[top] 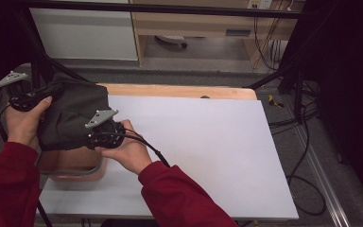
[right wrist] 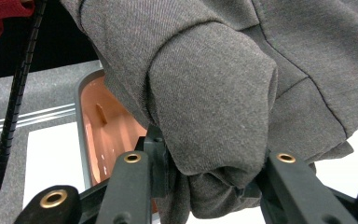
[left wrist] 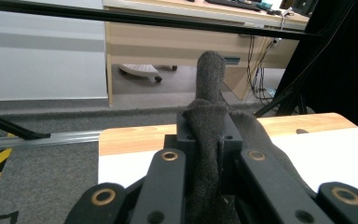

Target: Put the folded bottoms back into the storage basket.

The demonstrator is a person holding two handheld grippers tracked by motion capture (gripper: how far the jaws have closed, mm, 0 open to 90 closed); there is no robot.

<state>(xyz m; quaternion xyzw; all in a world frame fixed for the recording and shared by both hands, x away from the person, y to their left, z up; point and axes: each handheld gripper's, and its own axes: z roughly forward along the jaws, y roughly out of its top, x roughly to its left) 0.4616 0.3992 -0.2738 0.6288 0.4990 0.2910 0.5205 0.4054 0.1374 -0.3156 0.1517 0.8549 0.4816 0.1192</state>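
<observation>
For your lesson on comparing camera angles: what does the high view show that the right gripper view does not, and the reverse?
High view alone: both hands, the left hand, red sleeves, and the whole white table sheet.

Right gripper view alone: the inside of the orange, grey-rimmed tub under the cloth, and the right gripper shut on a bunched fold.

Both: the dark grey fabric garment, held off the table.

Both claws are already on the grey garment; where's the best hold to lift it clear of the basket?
Probably the top edge, one claw per side as now. The grey garment hangs bunched from left claw and right claw above the basket.
</observation>
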